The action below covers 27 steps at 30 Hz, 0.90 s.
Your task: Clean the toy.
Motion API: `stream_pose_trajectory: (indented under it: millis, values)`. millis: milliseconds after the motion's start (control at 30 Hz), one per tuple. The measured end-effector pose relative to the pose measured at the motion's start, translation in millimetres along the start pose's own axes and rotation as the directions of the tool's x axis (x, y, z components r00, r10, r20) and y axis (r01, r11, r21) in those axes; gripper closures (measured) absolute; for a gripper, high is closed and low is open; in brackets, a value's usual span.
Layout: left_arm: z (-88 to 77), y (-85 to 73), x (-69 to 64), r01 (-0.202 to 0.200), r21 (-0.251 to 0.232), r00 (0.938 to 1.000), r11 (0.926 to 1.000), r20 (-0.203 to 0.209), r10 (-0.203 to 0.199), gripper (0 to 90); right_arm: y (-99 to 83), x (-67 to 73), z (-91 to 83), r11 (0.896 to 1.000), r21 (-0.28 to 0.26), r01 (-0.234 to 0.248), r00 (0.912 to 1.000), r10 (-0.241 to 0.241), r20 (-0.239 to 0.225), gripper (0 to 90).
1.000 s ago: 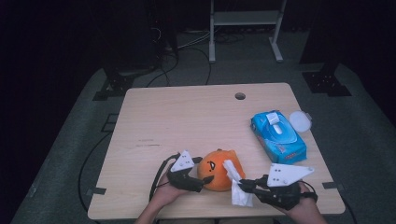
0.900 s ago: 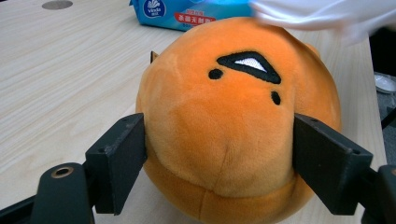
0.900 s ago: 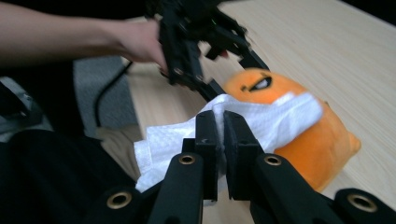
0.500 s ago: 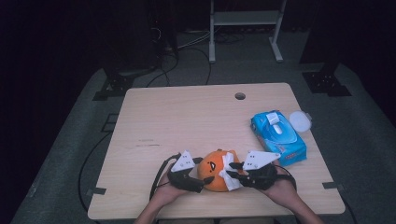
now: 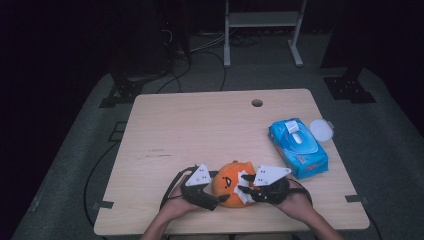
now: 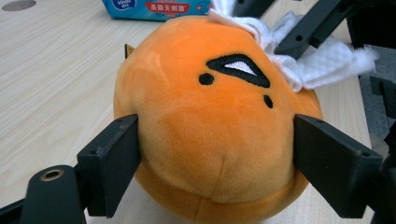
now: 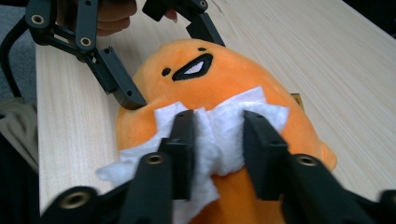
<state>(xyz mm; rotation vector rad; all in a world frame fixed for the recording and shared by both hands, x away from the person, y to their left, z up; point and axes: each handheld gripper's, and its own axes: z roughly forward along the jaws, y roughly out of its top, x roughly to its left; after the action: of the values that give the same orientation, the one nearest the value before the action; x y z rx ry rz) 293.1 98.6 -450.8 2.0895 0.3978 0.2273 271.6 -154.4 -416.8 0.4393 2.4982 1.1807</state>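
An orange plush toy with a stitched face lies near the table's front edge. My left gripper is shut on it from the left, one jaw pressing each flank, and those jaws have just been opening a little. My right gripper comes in from the right with a crumpled white wipe bunched between its jaws and laid on top of the plush. Its jaws have just been closing on the wipe. The wipe also shows behind the toy's head in the left gripper view.
A blue pack of wipes lies at the right of the wooden table, with a round white lid beside it. A cable hole sits near the far edge. Dark floor, cables and a stand lie beyond.
My right gripper has moved left and down with the wipe, from beside the plush onto it. The left gripper and the plush have stayed where they were.
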Motion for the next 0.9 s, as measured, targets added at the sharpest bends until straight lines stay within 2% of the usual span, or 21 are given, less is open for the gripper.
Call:
stream_pose_trajectory:
  millis: [167, 200, 300, 367, 400, 433, 500, 567, 600, 633, 700, 767, 833, 900]
  values:
    - [0.1, 0.9, 2.6, 0.04, -0.003, 0.999, 0.9992, -0.02, -0.04, 23.4, 0.9, -2.0, -8.2, 1.0, 0.008, 0.006, 0.9996, -0.006, 0.029, 75.7]
    - [1.0, 0.6, 3.7, 0.06, -0.009, 0.998, 0.9981, -0.019, -0.06, 23.5, -0.7, -3.8, -11.7, 1.0, 0.008, -0.003, 0.9995, 0.003, 0.03, 77.4]
    - [1.7, -0.7, 6.6, 0.077, -0.014, 0.9969, 0.997, -0.015, -0.077, 23.4, -6.4, -6.7, -18.7, 1.0, 0.022, -0.022, 0.9988, 0.021, 0.043, 78.2]
    - [1.9, -1.0, 7.6, 0.086, -0.016, 0.9962, 0.9962, -0.016, -0.086, 23.4, -10.2, -8.1, -22.8, 0.999, 0.03, -0.037, 0.9971, 0.035, 0.068, 78.3]
    - [2.7, -0.7, 9.9, 0.108, -0.018, 0.9939, 0.994, -0.02, -0.108, 23.4, -11.8, -8.5, -24.4, 0.998, 0.036, -0.044, 0.9962, 0.041, 0.076, 78.5]
    - [4.3, 0.7, 11.0, 0.132, -0.021, 0.9903, 0.991, -0.041, -0.133, 23.3, -12.0, -8.1, -24.9, 0.998, 0.03, -0.046, 0.9961, 0.044, 0.077, 79.0]
    - [7.1, 2.6, 11.9, 0.145, -0.027, 0.9869, 0.9891, -0.067, -0.147, 22.5, -7.0, -1.2, -23.5, 1.0, 0.004, -0.028, 0.9968, 0.028, 0.075, 79.4]
    - [8.3, 4.2, 14.0, 0.165, -0.036, 0.9824, 0.9857, -0.084, -0.167, 22.2, -1.8, 6.5, -19.5, 1.0, -0.005, -0.007, 0.9985, 0.008, 0.053, 79.3]
    - [8.0, 4.7, 14.8, 0.165, -0.032, 0.9818, 0.9858, -0.089, -0.167, 21.9, 0.0, 10.7, -15.9, 1.0, -0.002, 0.005, 0.9987, -0.005, 0.051, 79.2]
    - [5.9, 5.2, 15.2, 0.146, -0.036, 0.9854, 0.9886, -0.082, -0.149, 20.5, 0.6, 13.7, -12.6, 1.0, 0.012, 0.029, 0.9975, -0.03, 0.064, 79.2]
    - [1.0, 6.3, 13.7, 0.122, -0.077, 0.9907, 0.9895, -0.051, -0.127, 19.5, -0.9, 13.1, -9.8, 0.999, 0.026, 0.042, 0.9959, -0.044, 0.079, 79.1]
    - [-2.1, 7.9, 10.6, 0.09, -0.105, 0.9954, 0.9904, -0.025, -0.093, 19.6, -4.0, 6.3, -10.7, 1.0, 0.015, 0.008, 0.9974, -0.009, 0.071, 79.0]
    - [1.7, 8.5, 7.7, 0.07, -0.076, 0.9967, 0.9946, -0.035, -0.073, 20.7, -5.9, 0.4, -12.1, 0.999, -0.002, -0.037, 0.9972, 0.037, 0.066, 79.1]
    - [5.3, 7.9, 6.9, 0.067, -0.062, 0.9963, 0.9958, -0.049, -0.07, 23.9, -5.2, -0.7, -11.5, 0.998, -0.017, -0.057, 0.9967, 0.058, 0.057, 79.1]
